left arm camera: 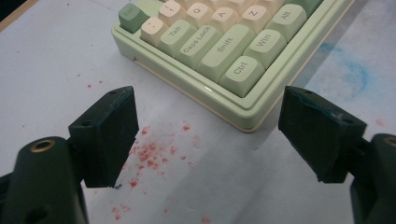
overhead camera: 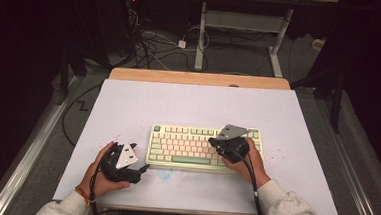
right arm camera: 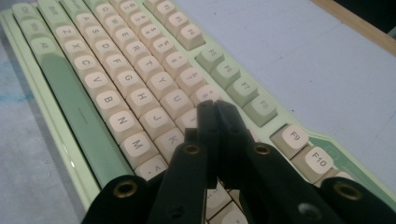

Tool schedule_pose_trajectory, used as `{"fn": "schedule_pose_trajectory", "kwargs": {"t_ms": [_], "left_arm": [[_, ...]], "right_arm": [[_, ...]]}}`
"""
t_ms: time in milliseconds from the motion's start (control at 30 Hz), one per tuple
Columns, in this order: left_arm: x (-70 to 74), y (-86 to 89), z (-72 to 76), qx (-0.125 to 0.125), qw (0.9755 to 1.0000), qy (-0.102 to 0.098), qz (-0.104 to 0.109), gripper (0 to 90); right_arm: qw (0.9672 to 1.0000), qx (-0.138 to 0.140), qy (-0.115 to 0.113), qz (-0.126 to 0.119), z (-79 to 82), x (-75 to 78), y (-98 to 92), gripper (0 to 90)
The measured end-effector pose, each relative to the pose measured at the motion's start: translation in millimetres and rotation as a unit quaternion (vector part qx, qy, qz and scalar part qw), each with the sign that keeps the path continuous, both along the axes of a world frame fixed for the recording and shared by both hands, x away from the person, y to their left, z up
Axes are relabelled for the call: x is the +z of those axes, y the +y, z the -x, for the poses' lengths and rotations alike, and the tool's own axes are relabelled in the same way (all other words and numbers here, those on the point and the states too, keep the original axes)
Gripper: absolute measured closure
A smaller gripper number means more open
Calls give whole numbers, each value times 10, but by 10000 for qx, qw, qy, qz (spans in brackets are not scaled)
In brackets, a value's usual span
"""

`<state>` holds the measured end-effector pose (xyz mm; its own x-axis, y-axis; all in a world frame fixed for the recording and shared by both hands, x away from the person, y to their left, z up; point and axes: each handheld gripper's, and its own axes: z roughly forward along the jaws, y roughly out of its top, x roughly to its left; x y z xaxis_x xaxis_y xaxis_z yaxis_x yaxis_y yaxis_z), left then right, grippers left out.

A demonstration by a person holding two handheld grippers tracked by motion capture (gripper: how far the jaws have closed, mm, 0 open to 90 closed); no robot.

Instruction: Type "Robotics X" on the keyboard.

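White board [overhead camera: 128,103] is covering nearly all of the wooden table [overhead camera: 200,78], whose bare edge is peeking out at twelve o'clock. My green and cream keyboard [overhead camera: 183,146] is lying flat on that board, a little toward six o'clock from its middle. My right gripper [right arm camera: 215,108] is hovering over the keyboard's three o'clock end, its jaws pressed together with nothing between them, tips sitting just above the keys near I and K. My left gripper [left arm camera: 208,135] is waiting at the keyboard's eight o'clock corner, jaws spread wide and empty, just beside the Ctrl key [left arm camera: 242,69] but apart from it. Red specks [left arm camera: 149,151] are dotting the board under that gripper, and a faint blue smudge [left arm camera: 355,70] is showing near the keyboard's six o'clock edge.
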<state>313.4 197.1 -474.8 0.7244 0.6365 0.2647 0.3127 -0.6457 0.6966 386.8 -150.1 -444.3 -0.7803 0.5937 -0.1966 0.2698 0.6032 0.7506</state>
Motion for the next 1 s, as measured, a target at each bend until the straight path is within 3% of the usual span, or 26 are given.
{"fn": "schedule_pose_trajectory", "kwargs": {"t_ms": [200,367,533,667,767,900,1000], "left_arm": [[1,7,-2,20,10000,2,1,194],[3,5,-4,95,10000,-5,7,217],[20,16,-7,150,9999,-15,52,217],[38,24,8,120,9999,-42,90,213],[56,31,9,153,9998,-64,54,243],[81,31,4,104,9998,30,164,273],[100,23,-12,265,9995,91,151,306]], "right_arm": [[9992,-26,-240,-328,86,115,-122,797],[9974,-42,-412,-597,164,214,-241,556],[9947,-124,-620,-812,253,246,-361,412],[9926,-308,-848,-808,345,245,-442,314],[9917,-380,-934,-793,409,232,-502,288],[9909,-445,-988,-800,487,200,-582,250],[9898,-536,-1043,-810,551,161,-648,232]]}}
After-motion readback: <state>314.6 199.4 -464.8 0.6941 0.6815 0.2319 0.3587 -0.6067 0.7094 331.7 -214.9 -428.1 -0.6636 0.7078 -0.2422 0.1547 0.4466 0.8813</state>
